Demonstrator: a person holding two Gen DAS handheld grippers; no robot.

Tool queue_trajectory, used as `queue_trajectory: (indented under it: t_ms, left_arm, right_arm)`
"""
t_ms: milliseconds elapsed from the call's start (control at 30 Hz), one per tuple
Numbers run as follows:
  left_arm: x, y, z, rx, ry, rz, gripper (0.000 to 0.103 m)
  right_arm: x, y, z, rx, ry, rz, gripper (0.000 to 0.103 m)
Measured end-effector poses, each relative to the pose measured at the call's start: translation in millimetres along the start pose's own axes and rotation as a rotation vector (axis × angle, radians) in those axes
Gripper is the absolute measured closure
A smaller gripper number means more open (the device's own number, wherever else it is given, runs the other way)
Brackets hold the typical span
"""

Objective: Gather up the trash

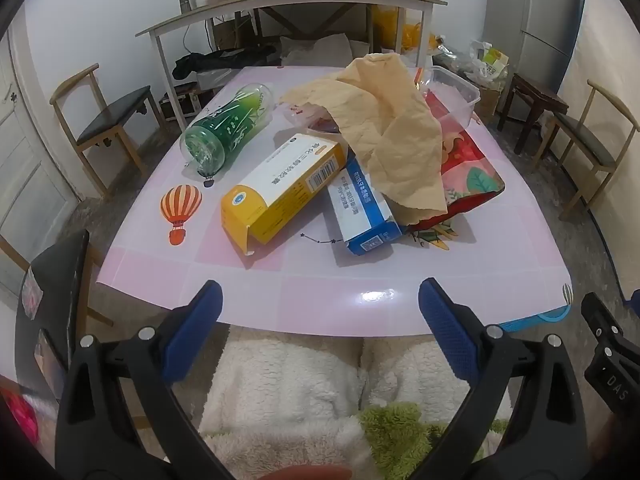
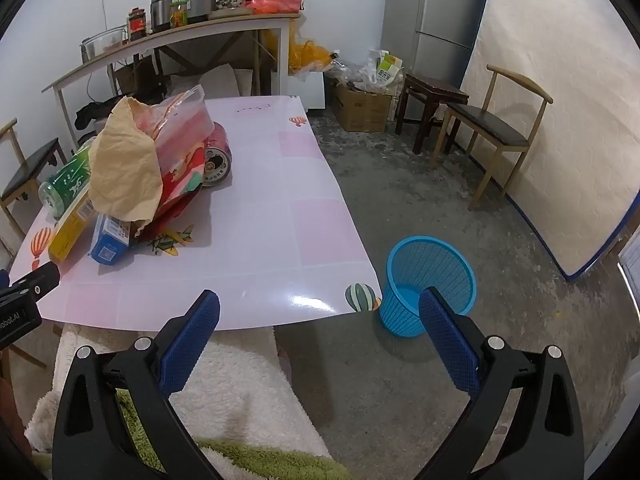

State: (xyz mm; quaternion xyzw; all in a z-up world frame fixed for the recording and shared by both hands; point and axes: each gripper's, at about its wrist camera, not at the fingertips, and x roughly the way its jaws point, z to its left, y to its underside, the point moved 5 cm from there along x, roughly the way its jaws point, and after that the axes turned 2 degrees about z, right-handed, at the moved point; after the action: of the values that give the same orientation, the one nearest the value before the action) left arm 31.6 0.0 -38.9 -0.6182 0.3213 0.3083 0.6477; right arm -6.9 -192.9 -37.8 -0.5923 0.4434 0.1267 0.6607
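The pink tiled worktop (image 1: 360, 280) was seen ahead of both tools, bearing the trash: crumpled tan paper (image 1: 392, 120), a yellow carton (image 1: 280, 184), a green bottle (image 1: 228, 128). The left tool (image 1: 320, 304) and right tool (image 2: 320, 312) were held spread, empty; a blue mesh bin (image 2: 430, 284) stood just beyond the right tool.

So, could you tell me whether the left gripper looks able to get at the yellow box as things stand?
Probably yes. The left gripper is open and empty at the table's near edge, and the yellow box lies toward it with bare table between; only its far end sits by the crumpled paper.
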Motion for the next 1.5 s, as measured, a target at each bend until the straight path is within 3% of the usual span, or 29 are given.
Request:
queue_trajectory:
  t_ms: [1500]
  left_arm:
    - [2.7, -1.4, -1.6, 0.005, -0.008, 0.017, 0.008]
  right_arm:
    - [-1.5, -1.7, -2.9, -0.006, -0.016, -0.007, 0.006]
